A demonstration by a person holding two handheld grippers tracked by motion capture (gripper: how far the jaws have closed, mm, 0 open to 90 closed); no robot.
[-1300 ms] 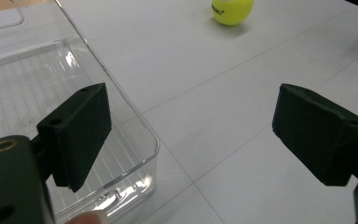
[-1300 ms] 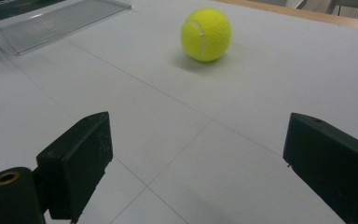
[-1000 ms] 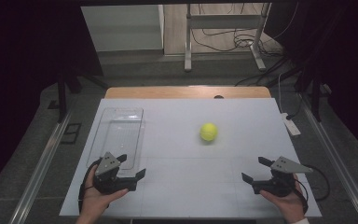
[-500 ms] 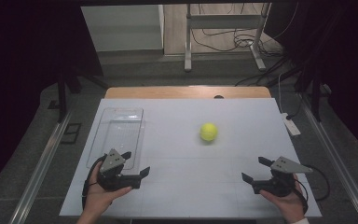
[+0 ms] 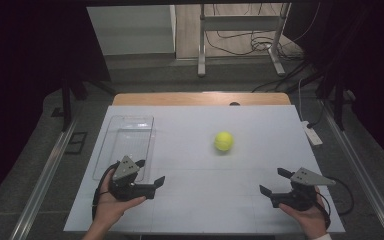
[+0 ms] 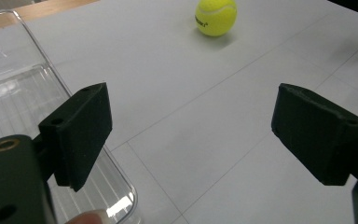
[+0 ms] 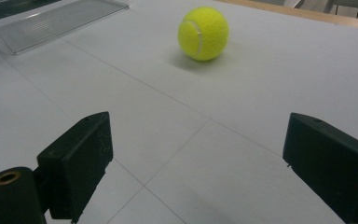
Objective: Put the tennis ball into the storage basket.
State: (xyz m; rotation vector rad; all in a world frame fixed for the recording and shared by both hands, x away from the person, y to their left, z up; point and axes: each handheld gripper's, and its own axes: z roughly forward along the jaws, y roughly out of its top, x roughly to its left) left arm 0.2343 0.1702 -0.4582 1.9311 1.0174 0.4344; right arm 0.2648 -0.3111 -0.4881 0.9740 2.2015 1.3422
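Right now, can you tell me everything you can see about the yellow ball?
The tennis ball is bright yellow-green and fuzzy like felt, with a pale curved seam and small dark printed letters too small to read. It looks whole and round. It sits on the white table, a little right of the middle, with a soft shadow beneath it. Only the table touches it. The clear plastic tray lies apart, off to its left.

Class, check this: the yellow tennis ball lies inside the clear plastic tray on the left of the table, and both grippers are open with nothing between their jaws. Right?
Not quite. The tennis ball lies on the bare table, apart from the tray, as the high view shows. The left gripper and right gripper are indeed open and hold nothing.
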